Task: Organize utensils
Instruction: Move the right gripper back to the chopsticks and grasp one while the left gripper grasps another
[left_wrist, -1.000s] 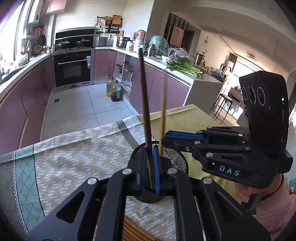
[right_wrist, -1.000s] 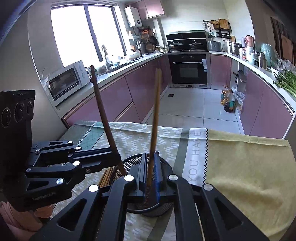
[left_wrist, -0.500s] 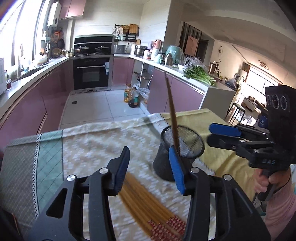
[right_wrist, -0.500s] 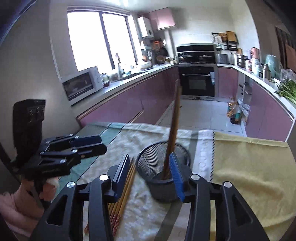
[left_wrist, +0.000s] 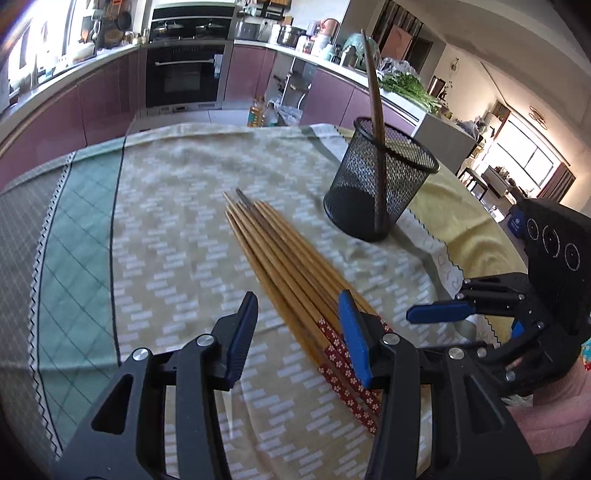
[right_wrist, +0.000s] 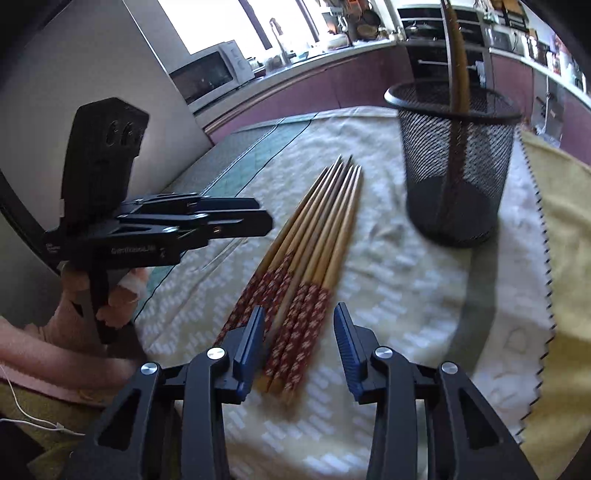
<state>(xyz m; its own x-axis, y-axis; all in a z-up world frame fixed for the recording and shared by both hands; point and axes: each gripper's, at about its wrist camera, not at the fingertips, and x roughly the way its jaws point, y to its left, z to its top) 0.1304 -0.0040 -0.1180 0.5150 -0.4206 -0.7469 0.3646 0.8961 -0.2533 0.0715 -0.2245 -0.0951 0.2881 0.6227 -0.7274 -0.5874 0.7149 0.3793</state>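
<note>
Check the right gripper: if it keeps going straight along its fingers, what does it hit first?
Most likely the red-patterned handle ends of the bamboo chopsticks, lying on the tablecloth between the right gripper fingers as its jaws close. Depth unclear.

Sunlit kitchen: mauve cabinets (left_wrist: 110, 99), black built-in oven (left_wrist: 184, 74), bright window (right_wrist: 229, 22).

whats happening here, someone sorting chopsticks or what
A person with a claw in each hand is moving chopsticks into a mesh cup on the cloth-covered table. Chopsticks already stand in the cup. The rest lie in a bundle beside it. The left claw hangs open over the bundle, holding nothing. The right claw is closing over the patterned ends, not gripping yet.
</note>
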